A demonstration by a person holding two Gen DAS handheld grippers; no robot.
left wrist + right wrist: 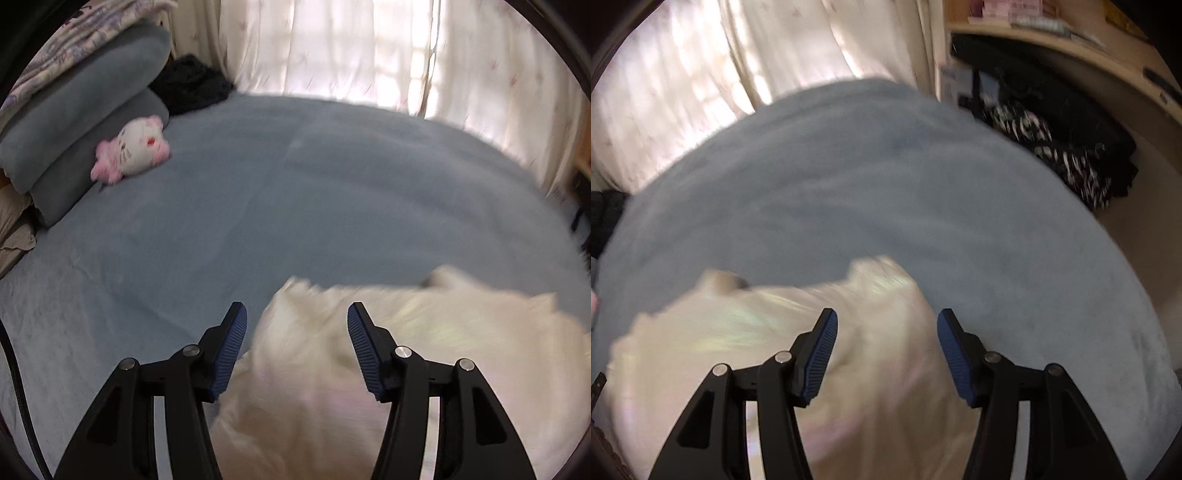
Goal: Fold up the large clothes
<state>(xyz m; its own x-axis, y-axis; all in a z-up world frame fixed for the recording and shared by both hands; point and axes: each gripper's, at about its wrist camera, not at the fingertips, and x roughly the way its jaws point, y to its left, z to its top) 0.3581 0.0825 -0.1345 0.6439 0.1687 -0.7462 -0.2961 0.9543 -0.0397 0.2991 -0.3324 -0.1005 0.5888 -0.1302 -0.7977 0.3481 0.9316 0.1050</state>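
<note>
A cream-white garment (424, 332) lies bunched on the blue-grey bed cover (295, 192) at the near edge; it is blurred by motion. My left gripper (297, 314) is open, above the garment's left end, with nothing between its blue pads. In the right wrist view the same garment (738, 332) spreads to the lower left on the bed cover (886, 184). My right gripper (886, 321) is open over the garment's right end and holds nothing.
A pink and white plush toy (129, 151) lies by stacked grey pillows (81, 110) at the left. A dark cloth heap (192, 83) sits at the far corner. Pale curtains (369, 51) hang behind the bed. Dark patterned clothes (1063, 147) and a wooden shelf (1071, 40) stand at the right.
</note>
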